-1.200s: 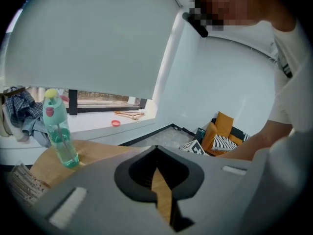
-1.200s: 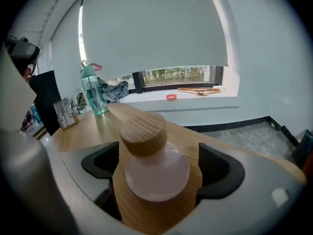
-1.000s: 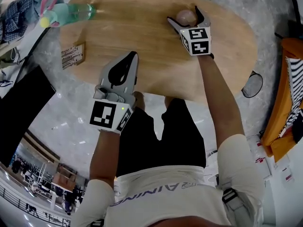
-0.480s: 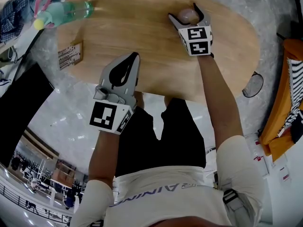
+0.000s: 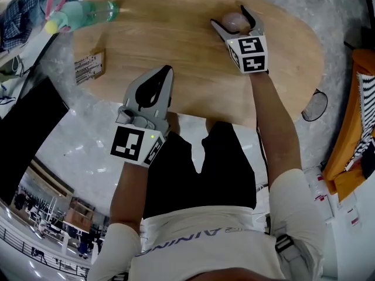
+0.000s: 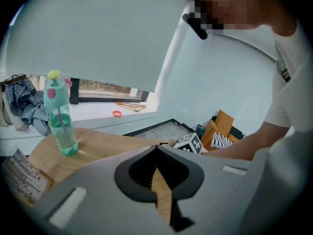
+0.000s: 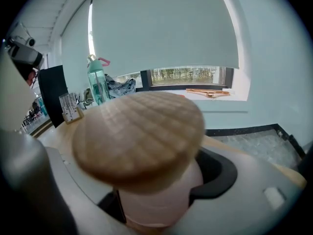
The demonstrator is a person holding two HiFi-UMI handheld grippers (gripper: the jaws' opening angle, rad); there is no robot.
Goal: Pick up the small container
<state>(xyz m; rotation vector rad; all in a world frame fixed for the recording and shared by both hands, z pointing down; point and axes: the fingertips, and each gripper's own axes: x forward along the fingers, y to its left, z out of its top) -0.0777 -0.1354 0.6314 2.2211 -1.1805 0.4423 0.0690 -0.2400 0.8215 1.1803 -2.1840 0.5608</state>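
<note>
The small container (image 5: 234, 21) is a pale pink pot with a round ribbed wooden lid (image 7: 139, 133), standing on the far right part of the oval wooden table (image 5: 176, 34). My right gripper (image 5: 231, 17) reaches over the table and has just been closing; its jaws now press on the pot's body (image 7: 161, 195) from both sides, below the lid. My left gripper (image 5: 167, 70) hangs over the table's near edge, shut and empty, well to the left of the pot; in the left gripper view its jaws (image 6: 164, 199) meet with only wood seen through the gap.
A green water bottle (image 5: 88, 13) with a pink loop stands at the table's far left. A labelled card holder (image 5: 89, 68) sits near the left edge. A black panel (image 5: 23, 127) stands left of the table and an orange cushioned seat (image 5: 357, 116) at the right.
The right gripper's jaws have drawn in around the pink container. The left gripper has stayed where it was.
</note>
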